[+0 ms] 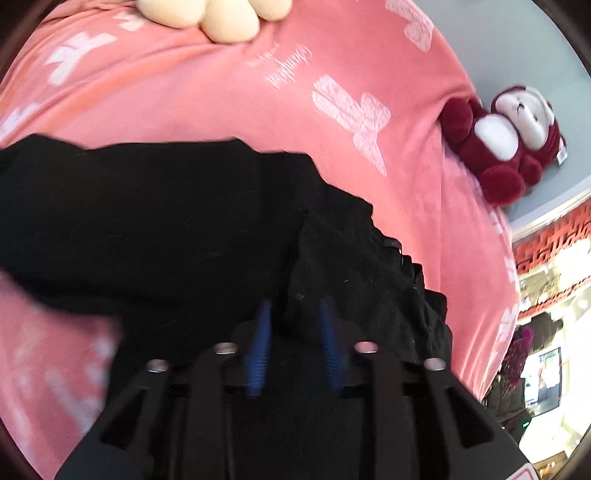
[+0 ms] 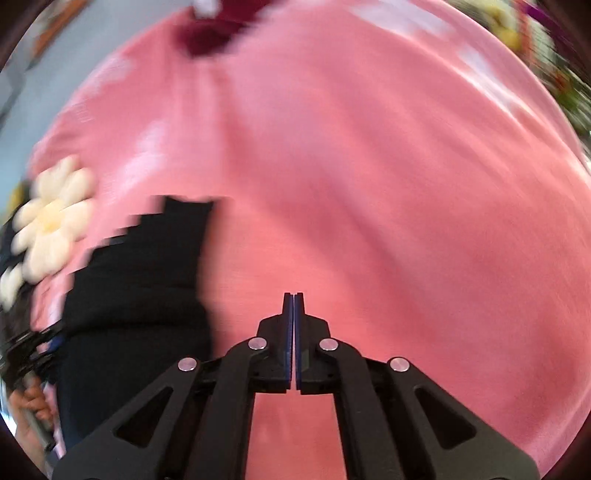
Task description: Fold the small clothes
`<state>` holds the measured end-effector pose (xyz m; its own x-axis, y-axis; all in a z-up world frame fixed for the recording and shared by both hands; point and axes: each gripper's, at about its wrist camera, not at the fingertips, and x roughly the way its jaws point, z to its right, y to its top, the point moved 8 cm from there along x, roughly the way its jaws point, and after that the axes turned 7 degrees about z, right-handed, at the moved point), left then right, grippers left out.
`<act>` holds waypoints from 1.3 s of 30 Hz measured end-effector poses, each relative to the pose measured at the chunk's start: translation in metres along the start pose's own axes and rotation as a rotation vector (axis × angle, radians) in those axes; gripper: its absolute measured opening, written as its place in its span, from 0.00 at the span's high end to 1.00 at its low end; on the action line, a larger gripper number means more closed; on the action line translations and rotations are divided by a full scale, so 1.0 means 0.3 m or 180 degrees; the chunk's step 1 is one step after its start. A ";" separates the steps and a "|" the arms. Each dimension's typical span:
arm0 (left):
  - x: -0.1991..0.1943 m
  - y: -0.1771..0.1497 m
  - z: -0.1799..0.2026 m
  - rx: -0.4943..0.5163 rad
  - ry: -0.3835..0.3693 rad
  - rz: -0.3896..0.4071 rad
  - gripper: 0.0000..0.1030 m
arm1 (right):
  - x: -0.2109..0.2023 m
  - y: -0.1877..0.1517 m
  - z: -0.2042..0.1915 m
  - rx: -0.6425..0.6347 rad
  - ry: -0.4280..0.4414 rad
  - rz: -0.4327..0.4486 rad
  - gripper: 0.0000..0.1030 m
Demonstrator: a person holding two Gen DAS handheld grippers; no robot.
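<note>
A black garment (image 1: 155,221) lies on a pink blanket (image 1: 229,96). In the left wrist view my left gripper (image 1: 295,306) is over the garment's right part, its blue pads parted with a bunched black fold (image 1: 362,291) between and beside them. In the right wrist view my right gripper (image 2: 293,299) is shut and empty above bare pink blanket (image 2: 369,184), to the right of the garment (image 2: 147,280). The left gripper (image 2: 33,347) and the hand holding it show at that view's left edge. The right view is motion-blurred.
A dark red and white plush toy (image 1: 506,140) lies at the blanket's right edge. A cream flower-shaped plush (image 1: 218,14) lies at the far side; it also shows in the right wrist view (image 2: 51,218). Room furniture shows beyond the bed at right.
</note>
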<state>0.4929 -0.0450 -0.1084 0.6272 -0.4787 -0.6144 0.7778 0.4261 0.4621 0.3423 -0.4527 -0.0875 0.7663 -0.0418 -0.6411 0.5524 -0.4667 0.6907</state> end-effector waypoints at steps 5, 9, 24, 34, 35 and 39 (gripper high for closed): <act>-0.145 0.017 -0.155 -0.0149 0.0153 0.0095 0.65 | 0.212 -0.077 -0.145 -0.0567 -0.0180 -0.0440 1.00; -0.287 0.099 -0.365 -0.0573 0.0316 0.0374 0.60 | 0.120 -0.074 -0.090 -0.0356 -0.0441 -0.0243 0.95; -0.437 0.294 -0.938 -0.2402 0.0679 0.1060 0.70 | -0.210 -0.518 -0.361 -0.0638 0.0073 -0.0504 0.88; -0.552 0.498 -0.001 0.0097 -0.0146 0.1307 0.98 | -0.234 -0.508 -0.340 -0.0541 0.0129 -0.0463 0.65; -0.537 0.474 0.135 0.0337 -0.0294 0.1255 0.97 | -0.236 -0.499 -0.325 -0.0463 0.0140 -0.0459 0.65; -0.363 0.241 0.538 0.0912 -0.0696 0.0743 0.91 | -0.264 -0.475 -0.256 -0.0335 0.0123 -0.0430 0.65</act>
<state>0.4873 -0.0859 0.0951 0.7577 -0.5591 -0.3365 0.5743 0.3265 0.7507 0.2281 -0.3151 -0.1094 0.6937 0.0501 -0.7185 0.6809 -0.3706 0.6317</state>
